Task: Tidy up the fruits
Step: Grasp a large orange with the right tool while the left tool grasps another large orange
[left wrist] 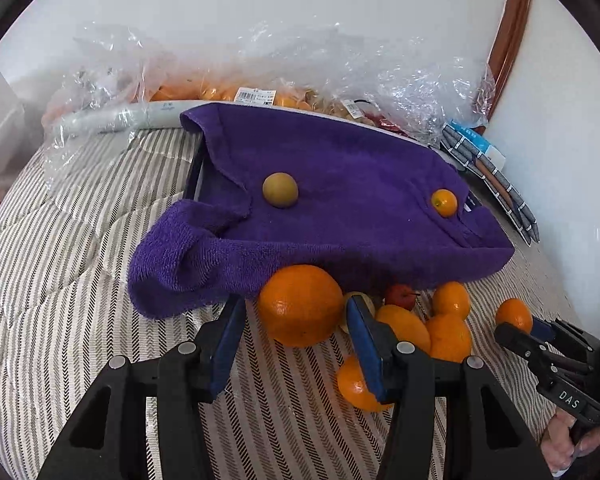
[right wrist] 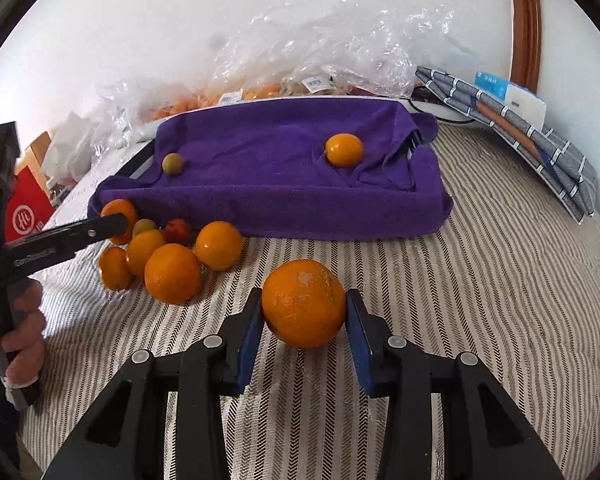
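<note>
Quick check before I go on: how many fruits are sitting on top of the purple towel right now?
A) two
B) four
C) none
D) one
A: on the purple towel lie just a small greenish-yellow fruit and a small orange citrus; the other fruits sit on the striped cloth in front of it.

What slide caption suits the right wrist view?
Right tongs bracketing an orange before a purple towel.
</note>
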Motion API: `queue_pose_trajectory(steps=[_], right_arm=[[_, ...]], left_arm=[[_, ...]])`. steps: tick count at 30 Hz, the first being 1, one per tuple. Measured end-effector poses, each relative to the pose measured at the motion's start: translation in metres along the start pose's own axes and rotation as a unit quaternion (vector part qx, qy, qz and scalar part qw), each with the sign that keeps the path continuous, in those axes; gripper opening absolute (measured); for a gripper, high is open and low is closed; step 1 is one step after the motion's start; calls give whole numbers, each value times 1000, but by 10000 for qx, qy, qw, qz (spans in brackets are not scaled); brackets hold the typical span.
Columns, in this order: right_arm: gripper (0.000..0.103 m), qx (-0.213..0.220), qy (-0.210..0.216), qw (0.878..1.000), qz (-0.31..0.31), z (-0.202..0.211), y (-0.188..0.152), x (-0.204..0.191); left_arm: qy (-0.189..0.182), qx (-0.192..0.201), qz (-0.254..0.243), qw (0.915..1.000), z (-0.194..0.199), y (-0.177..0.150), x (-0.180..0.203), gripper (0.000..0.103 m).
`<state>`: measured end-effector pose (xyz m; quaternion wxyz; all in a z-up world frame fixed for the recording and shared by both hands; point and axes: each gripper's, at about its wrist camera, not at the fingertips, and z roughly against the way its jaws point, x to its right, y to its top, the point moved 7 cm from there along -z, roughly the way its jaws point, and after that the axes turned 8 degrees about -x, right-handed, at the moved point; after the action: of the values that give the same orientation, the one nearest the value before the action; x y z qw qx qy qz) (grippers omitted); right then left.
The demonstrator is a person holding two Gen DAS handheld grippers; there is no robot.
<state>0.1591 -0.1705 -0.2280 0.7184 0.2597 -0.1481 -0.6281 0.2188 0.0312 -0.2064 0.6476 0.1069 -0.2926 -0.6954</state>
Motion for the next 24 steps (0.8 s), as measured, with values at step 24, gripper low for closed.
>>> queue_pose_trajectory(steps=[24], right_arm=[[40,425,72,9968,-679,15,-2,17]], left_arm=[[68,827,231,9963,32,6,-9,40]])
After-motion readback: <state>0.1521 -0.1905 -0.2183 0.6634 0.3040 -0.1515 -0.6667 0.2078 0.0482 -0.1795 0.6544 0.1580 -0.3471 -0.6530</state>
